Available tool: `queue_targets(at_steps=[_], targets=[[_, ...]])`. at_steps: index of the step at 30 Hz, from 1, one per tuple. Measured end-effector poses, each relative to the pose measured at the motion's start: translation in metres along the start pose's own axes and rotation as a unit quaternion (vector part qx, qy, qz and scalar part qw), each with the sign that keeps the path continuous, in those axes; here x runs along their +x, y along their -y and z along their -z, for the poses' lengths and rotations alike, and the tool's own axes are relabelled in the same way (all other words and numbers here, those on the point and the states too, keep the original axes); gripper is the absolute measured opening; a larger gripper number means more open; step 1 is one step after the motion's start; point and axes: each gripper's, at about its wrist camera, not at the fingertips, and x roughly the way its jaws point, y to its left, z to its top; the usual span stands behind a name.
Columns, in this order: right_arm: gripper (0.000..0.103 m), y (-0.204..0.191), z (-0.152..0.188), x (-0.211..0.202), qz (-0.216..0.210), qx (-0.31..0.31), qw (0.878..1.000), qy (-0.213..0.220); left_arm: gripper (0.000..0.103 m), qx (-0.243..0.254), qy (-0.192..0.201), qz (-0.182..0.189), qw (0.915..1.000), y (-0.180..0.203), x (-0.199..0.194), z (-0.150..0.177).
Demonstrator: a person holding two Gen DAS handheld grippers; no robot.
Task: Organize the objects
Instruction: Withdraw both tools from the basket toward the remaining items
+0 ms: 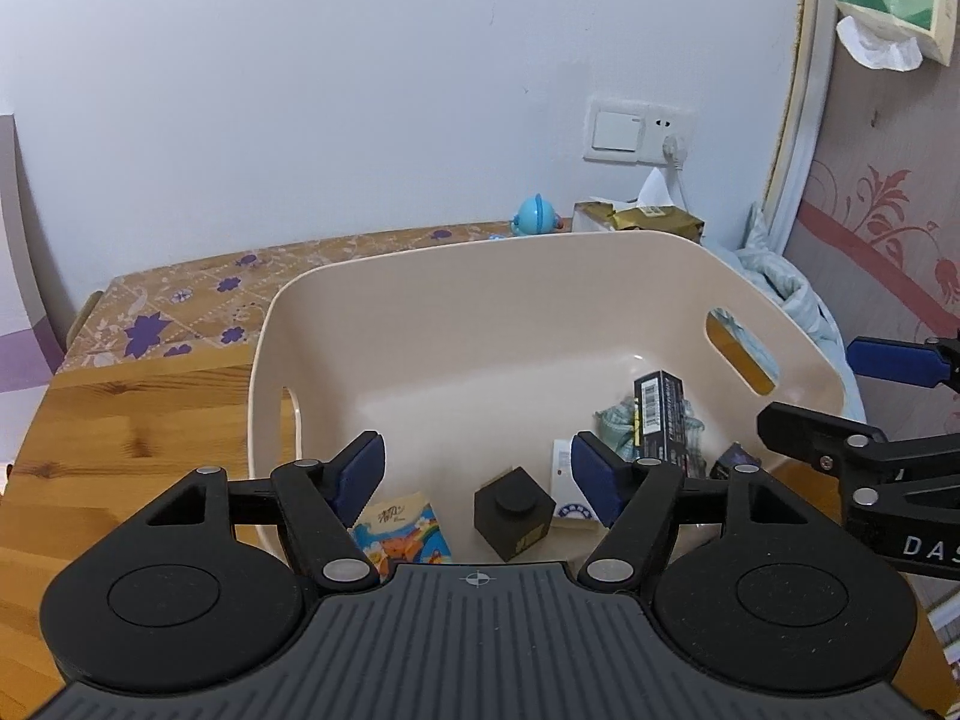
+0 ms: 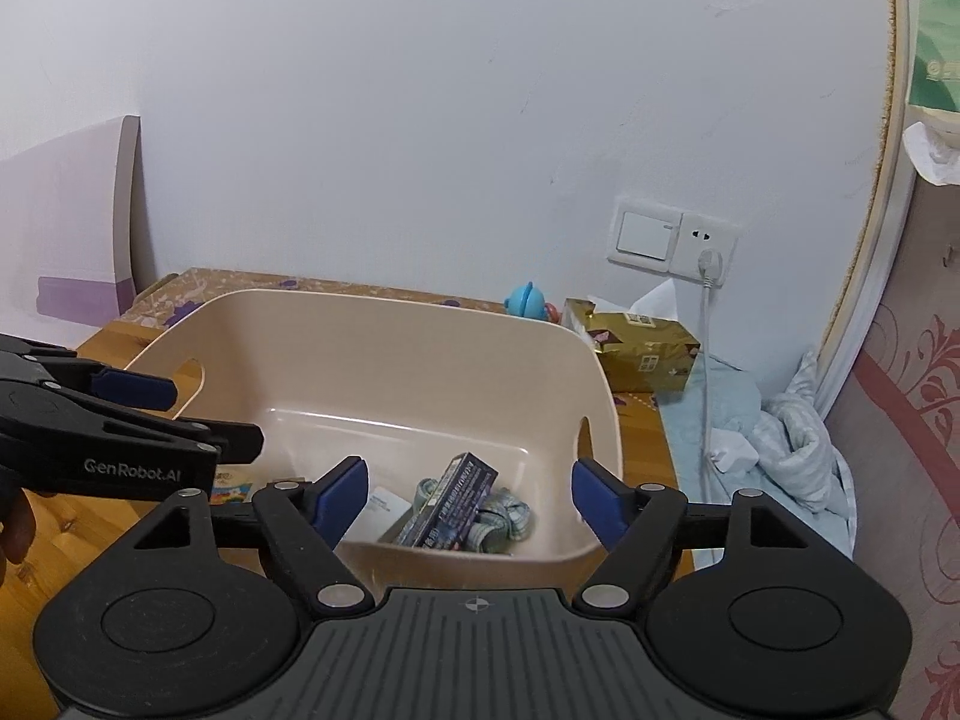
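In the left wrist view we see a beige plastic basket with cut-out handles [image 1: 468,312] filling the middle of the frame, standing on a wooden surface [image 1: 120,432]. Inside it, along the lower edge, lie a colourful cartoon-printed packet [image 1: 402,531], a small black cube-shaped box [image 1: 513,507], a white card [image 1: 564,480], a dark upright carton with a barcode [image 1: 660,414] and a crumpled green checked cloth [image 1: 618,426] beside the carton. Our left gripper [image 1: 477,471] hangs over the near rim with its blue-padded fingers [image 1: 360,471] standing wide and nothing between them. The right gripper [image 1: 840,396] enters at the right edge.

In the right wrist view the same basket sits at centre, and the dark carton [image 2: 453,501] lies slanted on the checked cloth [image 2: 507,519] in the lower middle. Our right gripper [image 2: 468,501] also has its fingers [image 2: 591,495] spread wide and holds nothing. A gold tissue box [image 2: 642,354] and a blue round toy [image 2: 525,300] stand behind the basket, near a white wall socket [image 2: 675,237].
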Motion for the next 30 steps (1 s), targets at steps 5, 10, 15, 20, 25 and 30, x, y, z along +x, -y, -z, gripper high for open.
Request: queue_targets(at_steps=[5, 10, 15, 20, 25, 30], targets=[[0.080, 0.001, 0.008, -0.015, 0.002, -0.003, 1.000, 0.001, 0.071, 0.003, 0.003, -0.004, 1.0000, 0.002, -0.011, 0.006], [0.085, 0.004, 0.017, -0.027, 0.006, -0.001, 1.000, 0.002, 0.071, 0.004, 0.007, -0.007, 0.9999, 0.005, -0.023, 0.012], [0.087, 0.008, 0.024, -0.037, 0.010, -0.001, 1.000, 0.001, 0.076, 0.006, 0.010, -0.004, 0.9999, 0.008, -0.033, 0.018], [0.089, 0.011, 0.033, -0.045, 0.016, -0.006, 1.000, -0.003, 0.076, 0.011, 0.011, 0.000, 0.9999, 0.012, -0.042, 0.025], [0.089, 0.013, 0.041, -0.051, 0.019, -0.004, 1.000, -0.005, 0.078, 0.011, 0.013, 0.000, 0.9999, 0.014, -0.049, 0.031], [0.090, 0.012, 0.048, -0.057, 0.021, -0.004, 1.000, -0.007, 0.078, 0.007, 0.012, -0.002, 0.9999, 0.014, -0.055, 0.040]])
